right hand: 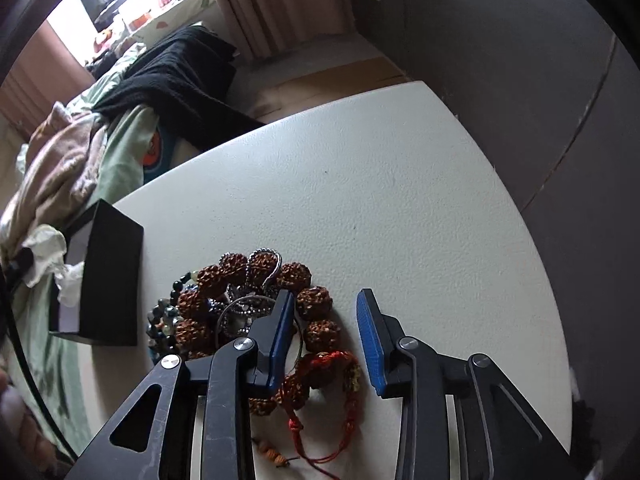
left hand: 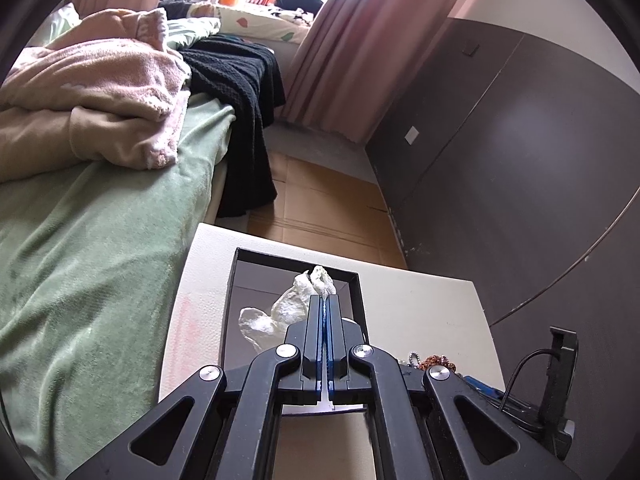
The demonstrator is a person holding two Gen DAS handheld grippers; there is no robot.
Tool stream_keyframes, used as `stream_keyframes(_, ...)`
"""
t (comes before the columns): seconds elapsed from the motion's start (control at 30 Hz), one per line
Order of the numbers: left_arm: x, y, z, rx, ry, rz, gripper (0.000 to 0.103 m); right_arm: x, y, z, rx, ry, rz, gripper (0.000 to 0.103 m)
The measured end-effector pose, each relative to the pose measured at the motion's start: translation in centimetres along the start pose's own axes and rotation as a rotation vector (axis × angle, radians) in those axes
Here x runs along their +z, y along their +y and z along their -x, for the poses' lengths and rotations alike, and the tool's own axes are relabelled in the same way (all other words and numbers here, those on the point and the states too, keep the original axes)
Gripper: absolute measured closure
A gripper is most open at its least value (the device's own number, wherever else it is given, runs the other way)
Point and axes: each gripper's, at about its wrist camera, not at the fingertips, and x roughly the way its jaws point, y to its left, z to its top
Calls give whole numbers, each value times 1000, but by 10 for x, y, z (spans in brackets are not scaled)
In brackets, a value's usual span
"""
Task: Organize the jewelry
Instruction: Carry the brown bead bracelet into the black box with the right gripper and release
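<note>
My left gripper (left hand: 325, 300) is shut on crumpled white tissue paper (left hand: 288, 304) and holds it over an open black box (left hand: 236, 280) on the white table. In the right wrist view the same black box (right hand: 108, 280) stands at the left with the white paper (right hand: 48, 248) sticking out of it. My right gripper (right hand: 326, 300) is open and empty, low over a pile of jewelry: a brown seed-bead bracelet (right hand: 316, 300), a red cord bracelet (right hand: 344, 364), dark glass beads (right hand: 164, 316) and a silver chain (right hand: 264, 260).
The white table (right hand: 400, 200) stands beside a bed with a green cover (left hand: 100, 240), a pink blanket (left hand: 92, 92) and a black cloth (left hand: 244, 92). A dark wall (left hand: 520, 140) is on the right. A black device with a cable (left hand: 560, 364) sits at the table's right edge.
</note>
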Motion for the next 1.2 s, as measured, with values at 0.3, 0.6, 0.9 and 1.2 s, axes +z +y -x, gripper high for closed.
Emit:
stream_keyframes(0.3, -3, 2, 8, 0, 3, -2, 103, -2, -19, 30, 248, -44, -114, 83)
stream_keyframes(0.6, -11, 0, 21, -2, -4, 5, 103, -12, -8, 82, 442, -147, -99, 83)
stream_keyframes(0.9, -8, 14, 37, 15, -17, 63, 33, 1, 25, 124, 494, -270, -31, 83)
stream_keyframes(1.2, -3, 47, 69, 9, -123, 164, 15, 18, 90, 132, 534, -300, 76, 83)
